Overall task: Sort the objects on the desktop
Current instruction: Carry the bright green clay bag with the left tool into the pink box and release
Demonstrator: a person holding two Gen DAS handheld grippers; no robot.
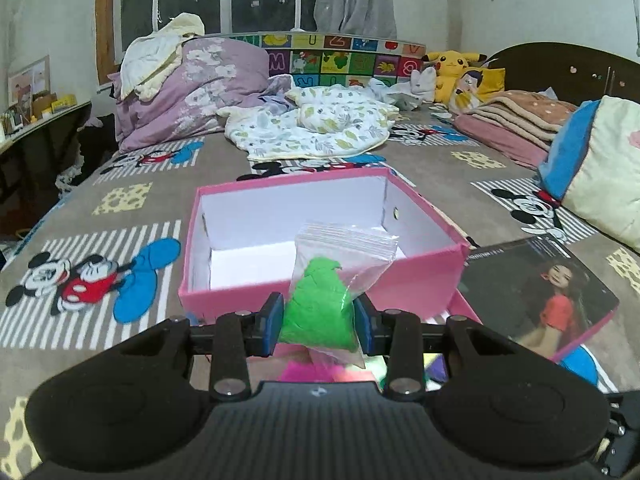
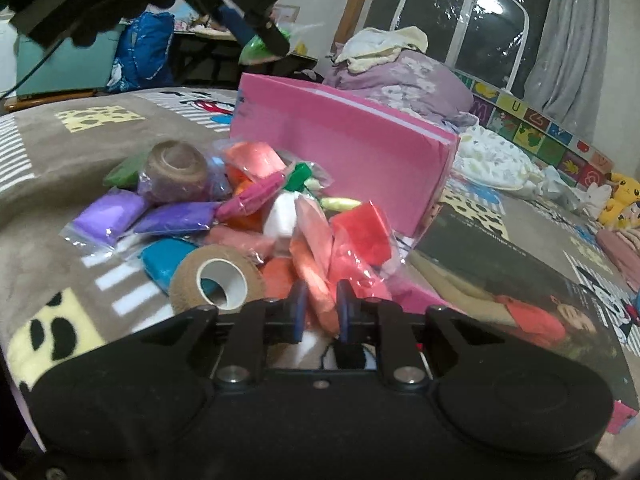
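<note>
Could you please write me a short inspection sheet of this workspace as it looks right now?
Surface: bed blanket with cartoon print.
Job's things: pink box open, nothing seen inside; pile of bagged clay; two tape rolls.
Clutter: box lid with a photo beside the box; bedding, plush toys.
Grippers: left gripper shut on green clay bag before the box; right gripper shut on orange clay bag.
Cables: thin cable at the right view's left edge.
Surroundings: window, desk.
</note>
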